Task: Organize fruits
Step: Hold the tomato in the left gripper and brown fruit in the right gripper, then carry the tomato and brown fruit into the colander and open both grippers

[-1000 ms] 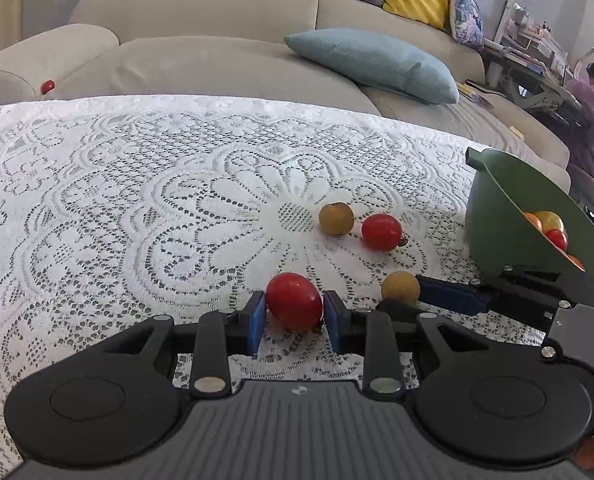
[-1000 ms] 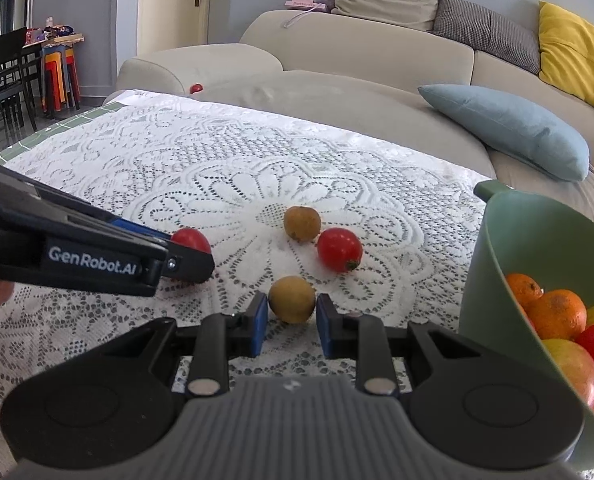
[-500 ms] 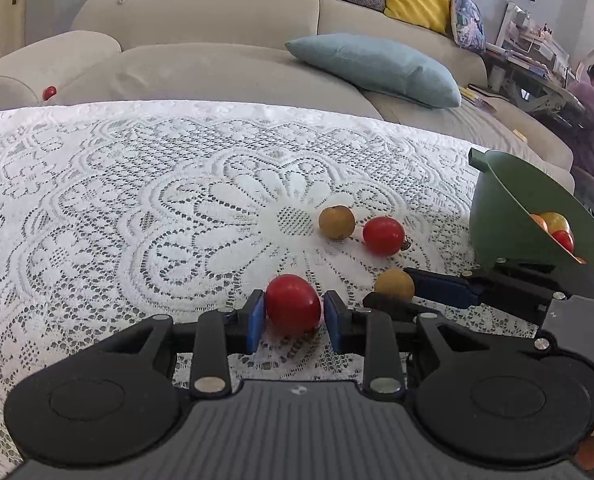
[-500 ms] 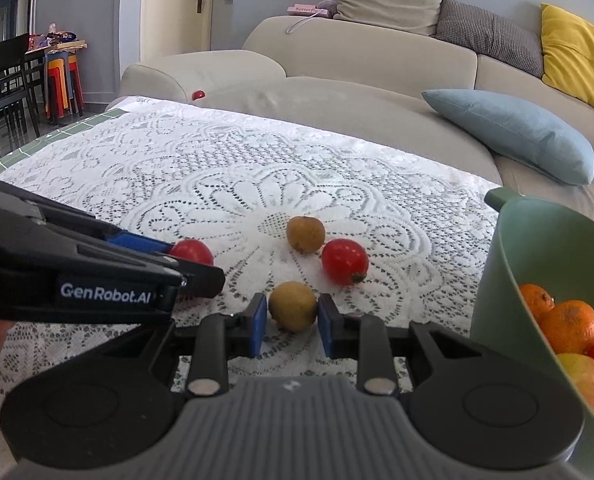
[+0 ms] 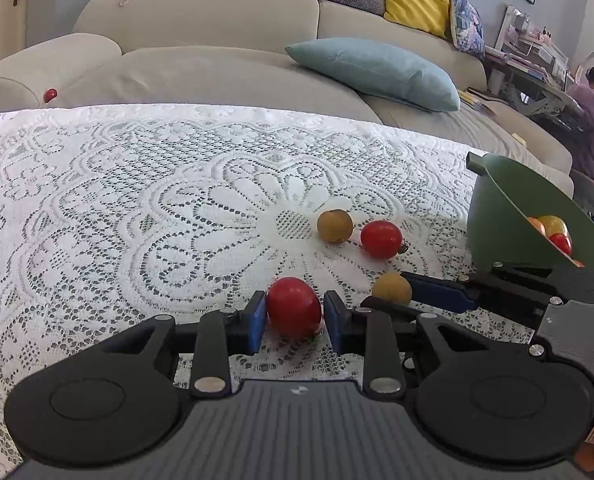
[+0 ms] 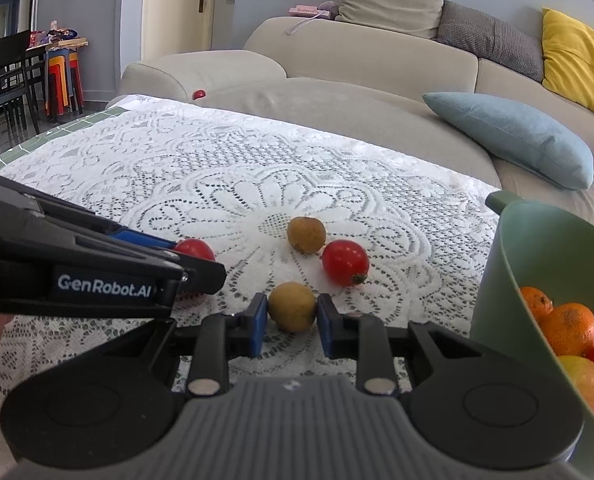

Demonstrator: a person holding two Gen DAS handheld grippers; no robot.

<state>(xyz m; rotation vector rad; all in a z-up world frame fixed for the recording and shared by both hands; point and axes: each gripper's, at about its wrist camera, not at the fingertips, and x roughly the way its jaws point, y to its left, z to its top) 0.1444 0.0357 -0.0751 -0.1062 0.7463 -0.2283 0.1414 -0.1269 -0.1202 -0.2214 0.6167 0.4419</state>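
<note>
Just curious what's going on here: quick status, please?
Left gripper shut on red tomato. Right gripper shut on brown fruit. Green bowl right, path clear.

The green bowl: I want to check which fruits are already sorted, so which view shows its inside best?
The right wrist view: the green bowl opens toward the camera, showing oranges, an apple and red fruit inside. In the left wrist view the green bowl shows mostly its outer wall, with a few fruits peeking over the rim.

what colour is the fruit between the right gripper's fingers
Brownish yellow: the small round fruit in the right gripper, clearest in the right wrist view.
</note>
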